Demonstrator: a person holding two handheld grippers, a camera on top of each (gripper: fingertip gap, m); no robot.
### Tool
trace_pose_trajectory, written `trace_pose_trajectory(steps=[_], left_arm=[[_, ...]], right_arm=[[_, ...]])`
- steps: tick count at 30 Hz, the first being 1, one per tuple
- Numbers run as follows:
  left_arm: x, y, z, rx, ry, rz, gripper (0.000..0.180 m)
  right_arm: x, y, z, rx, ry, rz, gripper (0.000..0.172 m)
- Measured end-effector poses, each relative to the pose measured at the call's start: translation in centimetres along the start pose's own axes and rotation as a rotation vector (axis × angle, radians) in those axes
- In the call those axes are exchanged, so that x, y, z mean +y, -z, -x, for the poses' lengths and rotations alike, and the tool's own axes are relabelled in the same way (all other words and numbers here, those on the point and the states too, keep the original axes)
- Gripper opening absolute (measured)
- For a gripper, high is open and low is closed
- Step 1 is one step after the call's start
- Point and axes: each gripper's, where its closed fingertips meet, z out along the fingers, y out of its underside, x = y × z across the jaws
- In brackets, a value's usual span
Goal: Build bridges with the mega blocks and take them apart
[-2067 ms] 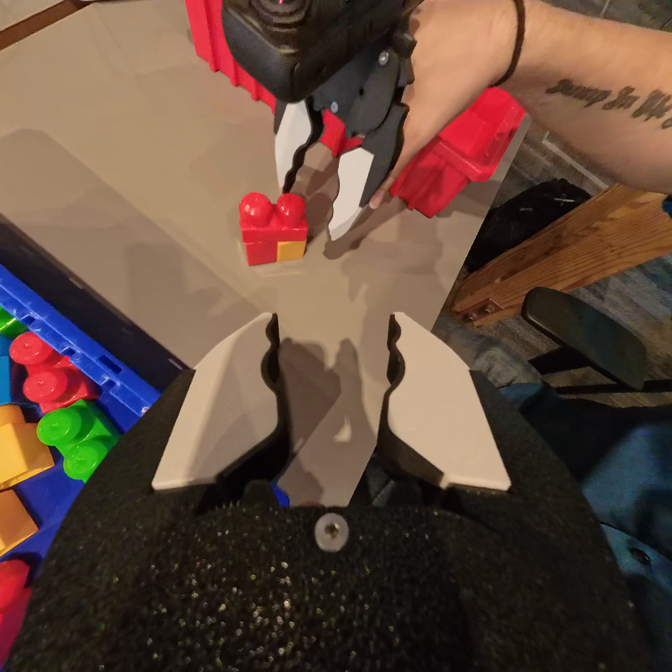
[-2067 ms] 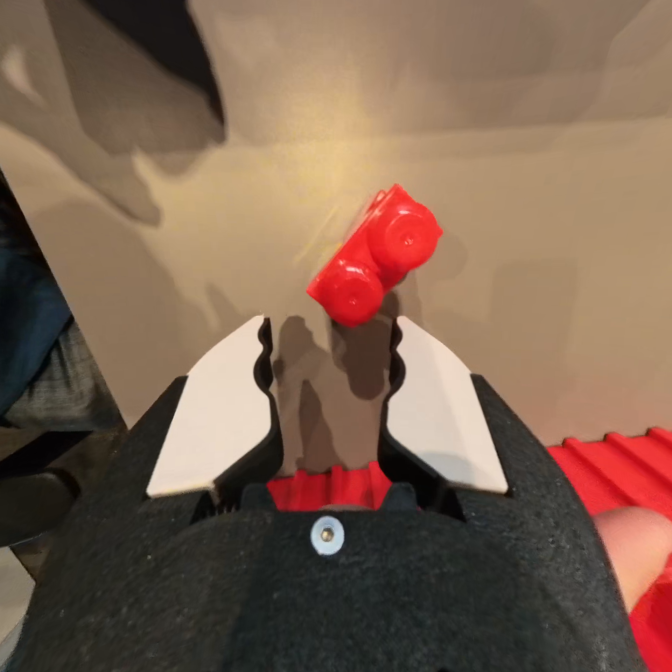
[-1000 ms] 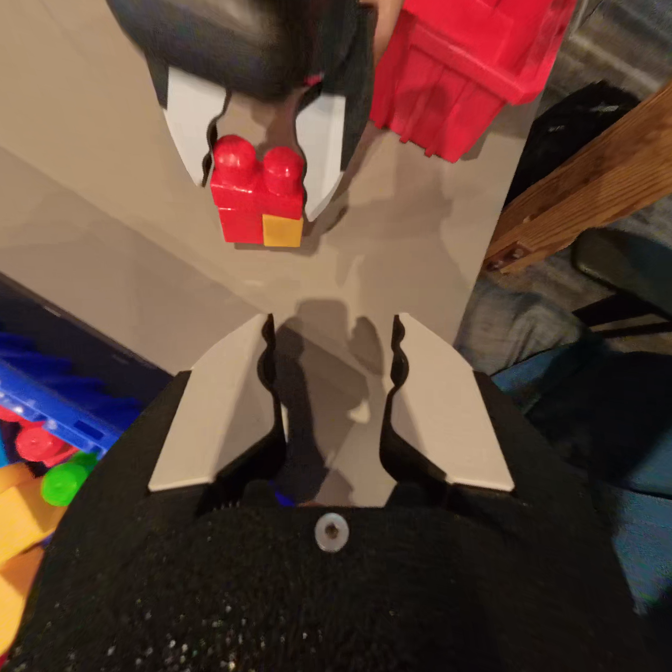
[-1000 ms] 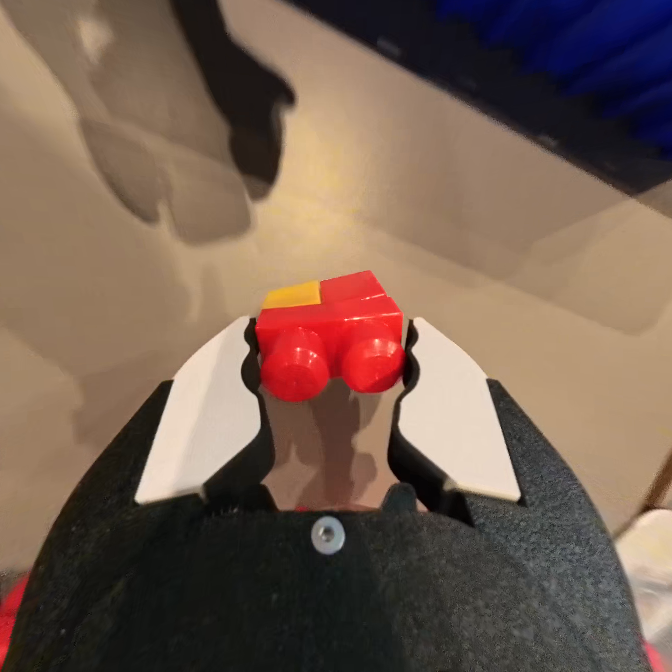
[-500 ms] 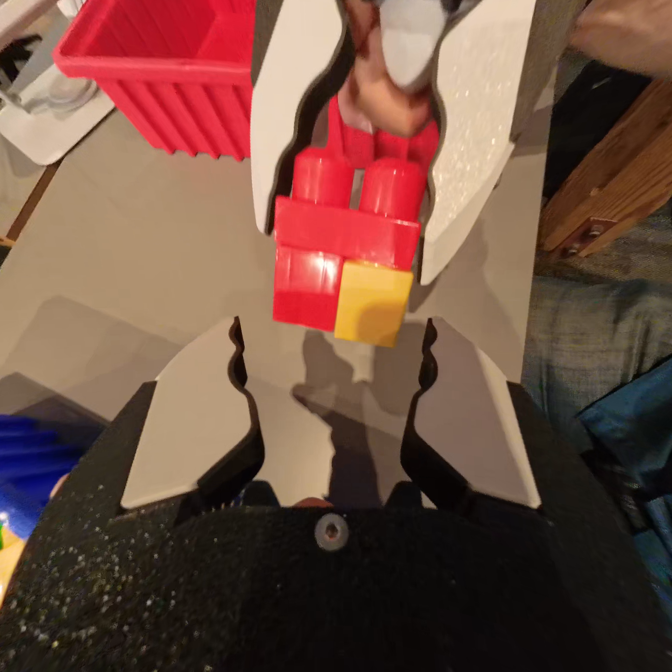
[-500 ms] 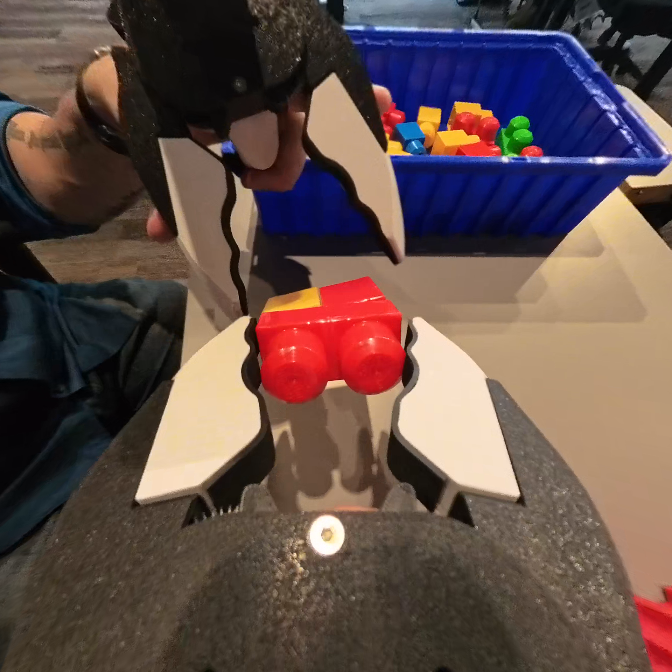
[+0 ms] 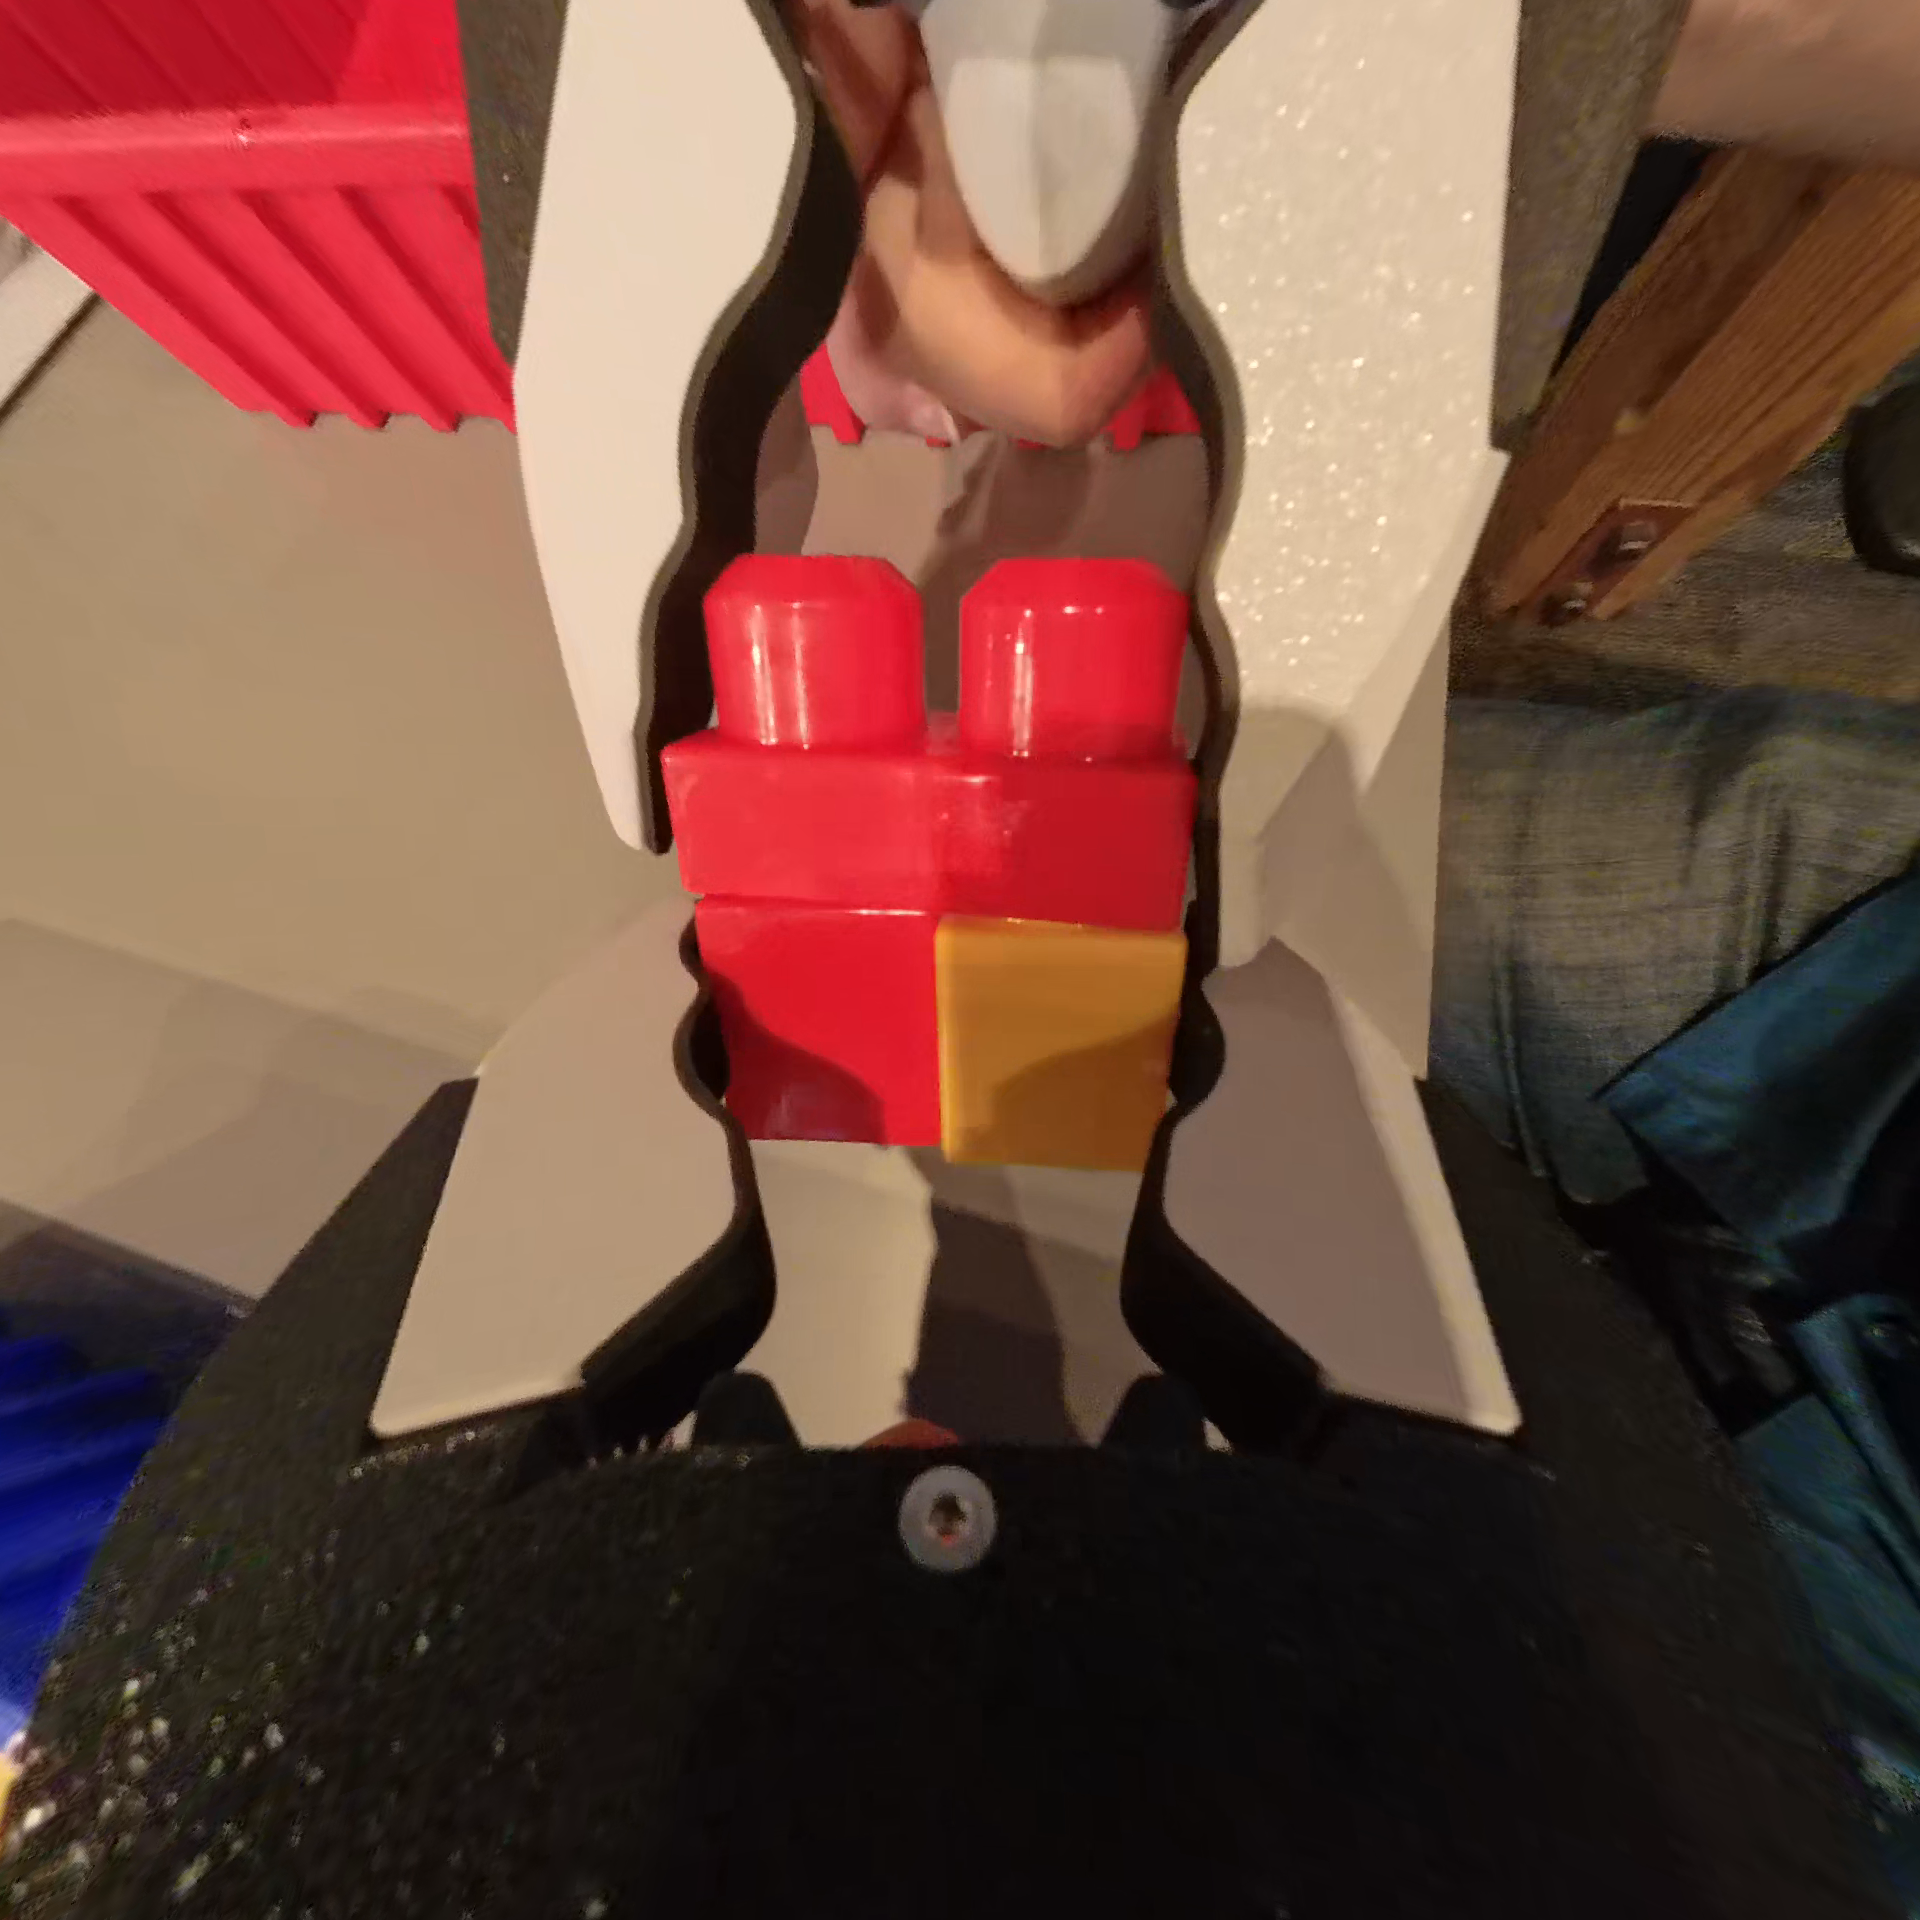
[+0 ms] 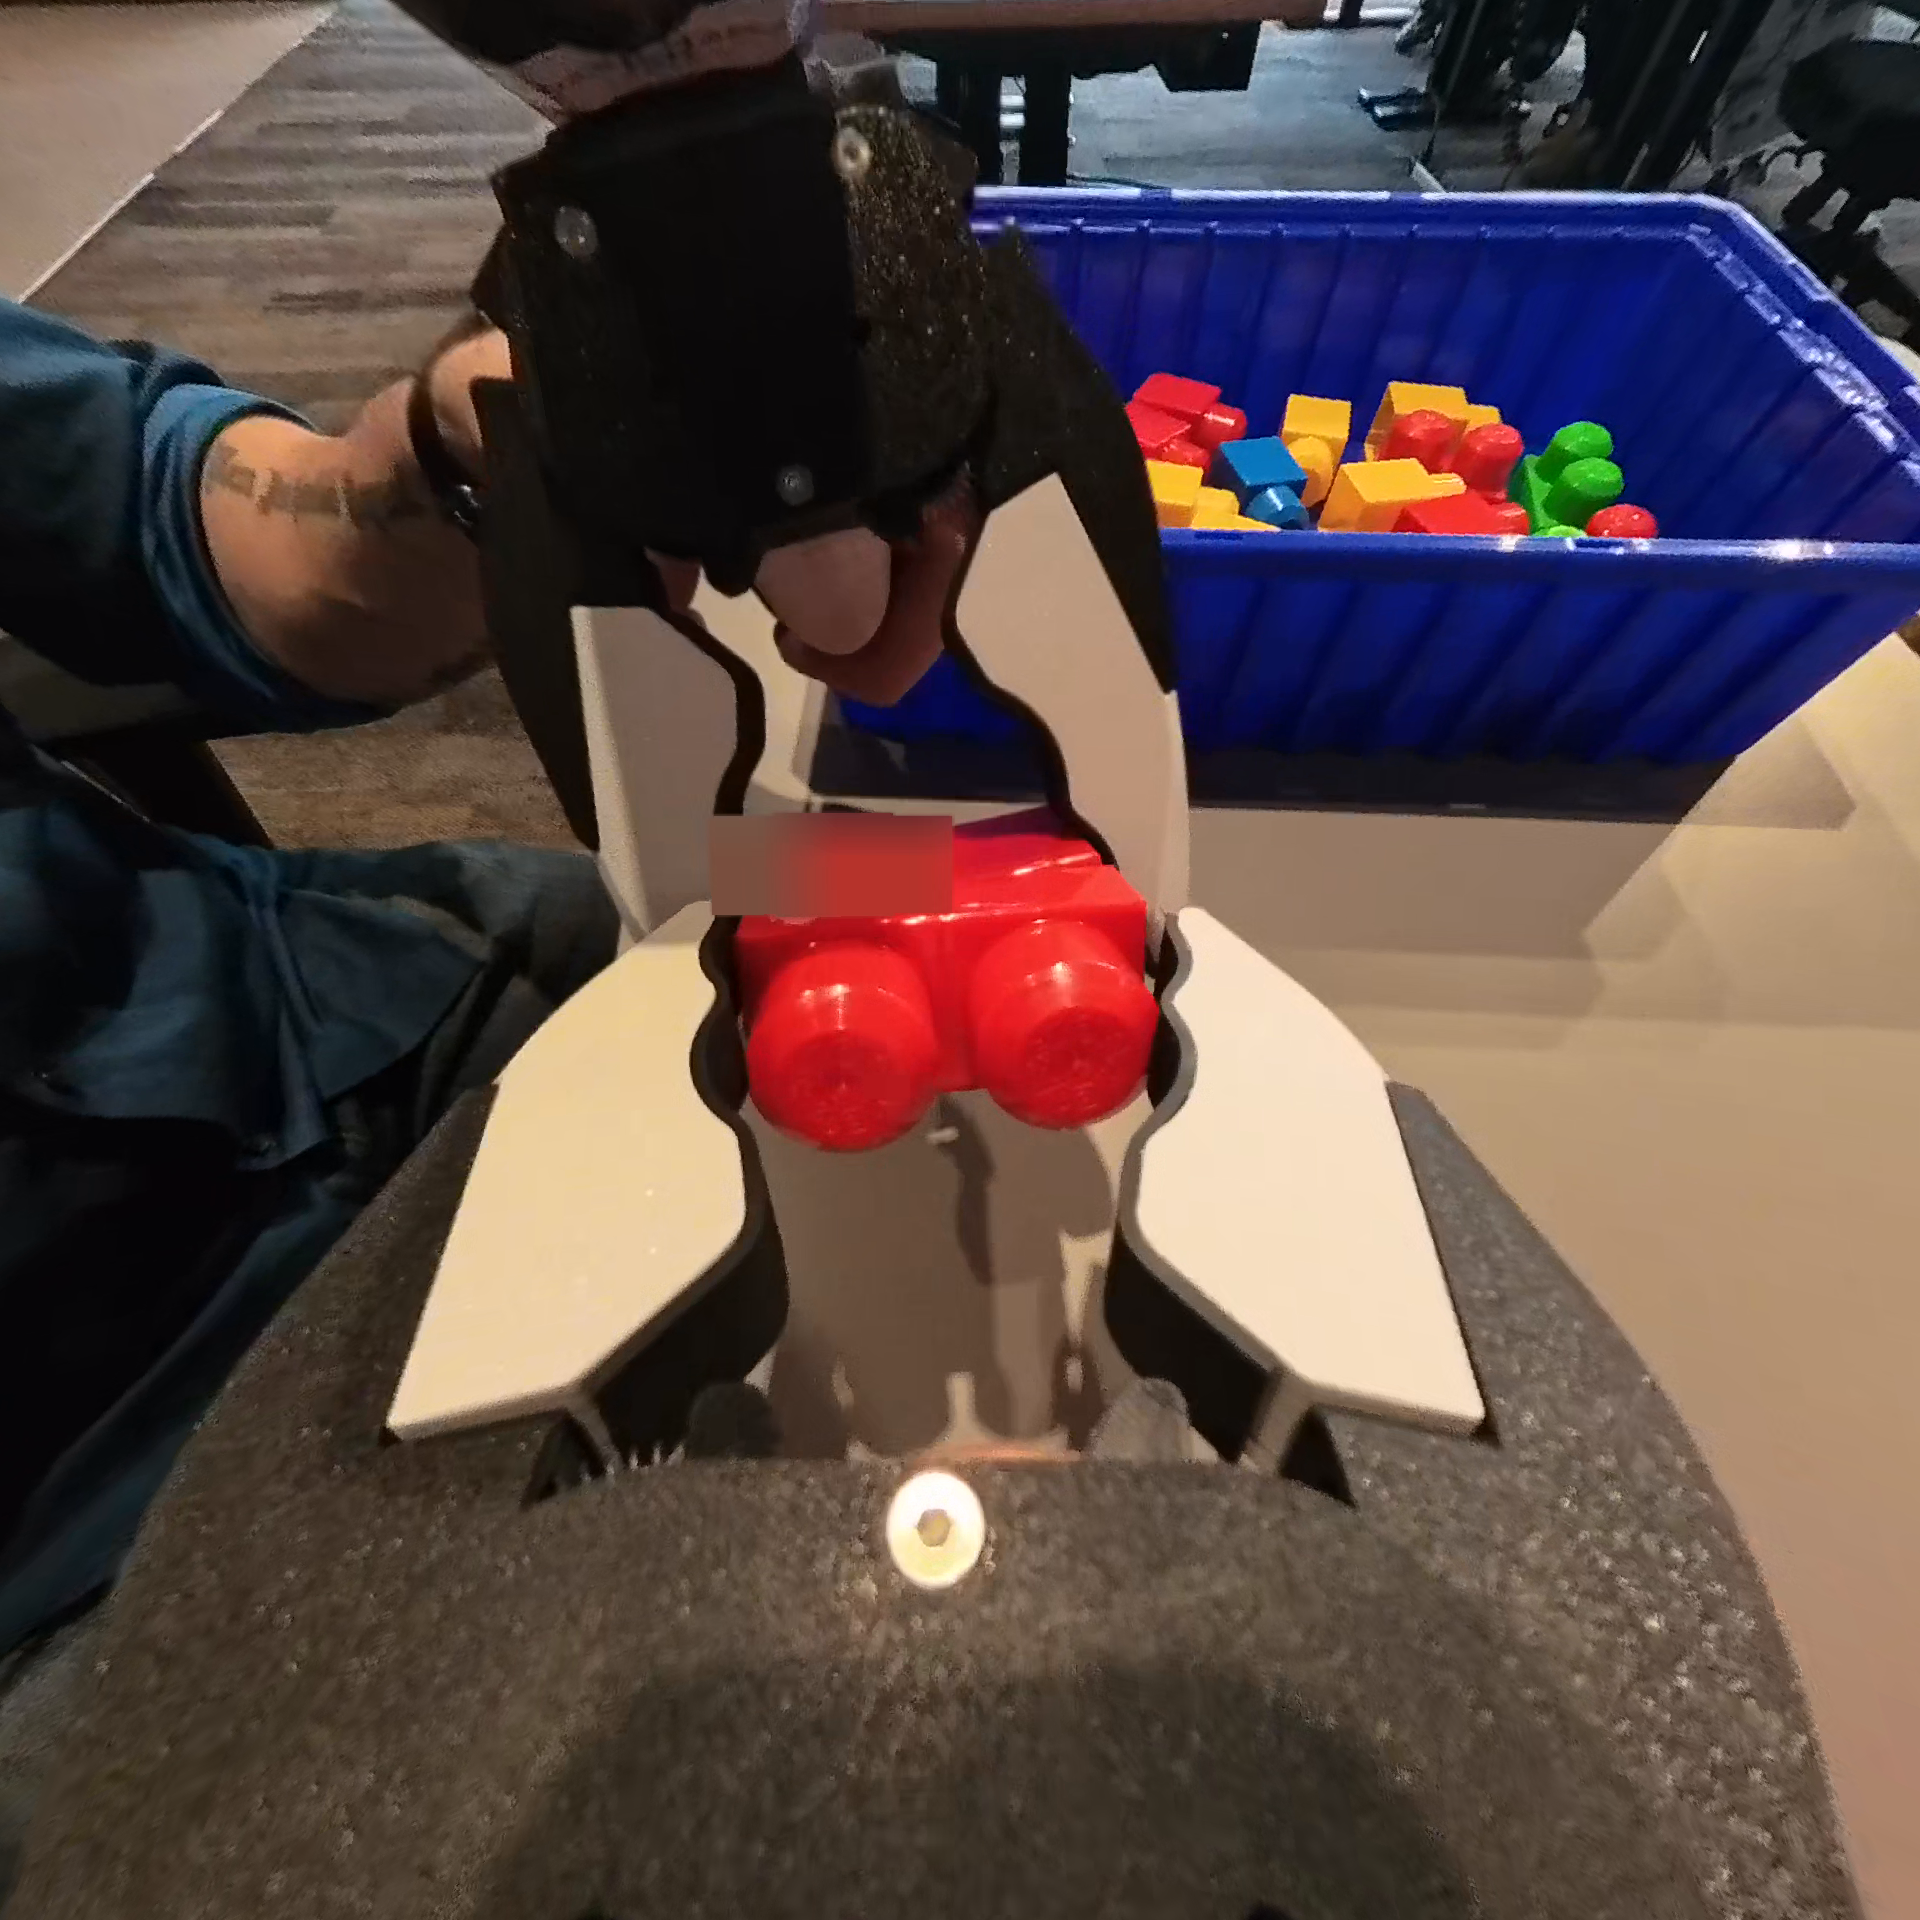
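A small stack of blocks is held in the air between my two grippers. The red two-stud block [image 7: 935, 821] sits on a small red block [image 7: 821, 1018] and a small yellow block [image 7: 1049, 1039]. My right gripper [image 8: 945, 935] is shut on the sides of the two-stud block [image 8: 935, 1029], whose studs point at its camera. My left gripper [image 7: 945, 945] faces it from the other end. Its pads lie against the outer sides of the two lower blocks. One of its white fingers [image 8: 1101, 675] shows in the right wrist view. A blurred patch hides part of the stack there.
A blue bin [image 8: 1455, 644] with several loose blocks stands on the beige table [image 7: 260, 675] behind the left gripper. A red bin [image 7: 239, 208] stands behind the right gripper. A wooden frame [image 7: 1714, 364] and the person's legs lie past the table edge.
My right gripper closed on the stack on the table and lifted it, turning to face my left gripper. My left gripper opened wider, moved onto the lower blocks and narrowed around them.
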Motion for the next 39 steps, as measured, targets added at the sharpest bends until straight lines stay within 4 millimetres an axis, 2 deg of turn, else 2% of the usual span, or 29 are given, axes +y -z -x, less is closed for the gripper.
trace_pose_trajectory(steps=[9,16,17,19,21,23,26,30,32,35,39], left_arm=[[-1.3,0.5,-1.1,0.077,0.066,-0.062,0.082],[-1.8,0.5,-1.6,0.051,0.054,-0.039,0.081],[-1.4,0.5,-1.7,0.056,0.054,-0.020,0.080],[0.2,1.0,-0.1,-0.013,0.075,0.036,0.080],[0.2,1.7,0.2,0.029,0.126,0.005,0.080],[1.8,1.0,0.1,0.008,0.095,0.134,0.080],[4.7,-2.2,-1.5,0.048,0.022,0.347,0.080],[7.1,-5.4,-2.9,0.117,-0.062,0.484,0.080],[7.6,-6.1,-2.9,0.143,-0.060,0.502,0.080],[7.7,-6.2,-2.1,0.145,-0.056,0.490,0.080],[8.1,-6.2,-0.7,0.123,-0.058,0.490,0.080]], right_arm=[[-0.3,2.1,0.6,-0.061,0.044,0.032,0.076],[-0.2,3.0,1.2,-0.116,0.038,0.017,0.076],[-0.1,3.4,0.8,-0.098,0.029,0.010,0.075],[-0.4,5.3,-0.3,-0.070,-0.005,-0.046,0.075],[0.6,6.1,-2.0,-0.015,-0.041,0.012,0.075],[3.1,5.1,-4.4,0.076,-0.035,0.201,0.075],[6.0,2.8,-7.9,0.120,-0.044,0.485,0.076],[10.2,-0.2,-11.3,0.108,-0.038,0.803,0.076],[11.5,-1.6,-11.6,0.063,-0.036,0.870,0.076],[12.2,-3.4,-11.1,0.012,0.002,0.902,0.076],[12.8,-4.6,-10.1,-0.037,0.024,0.910,0.076]])
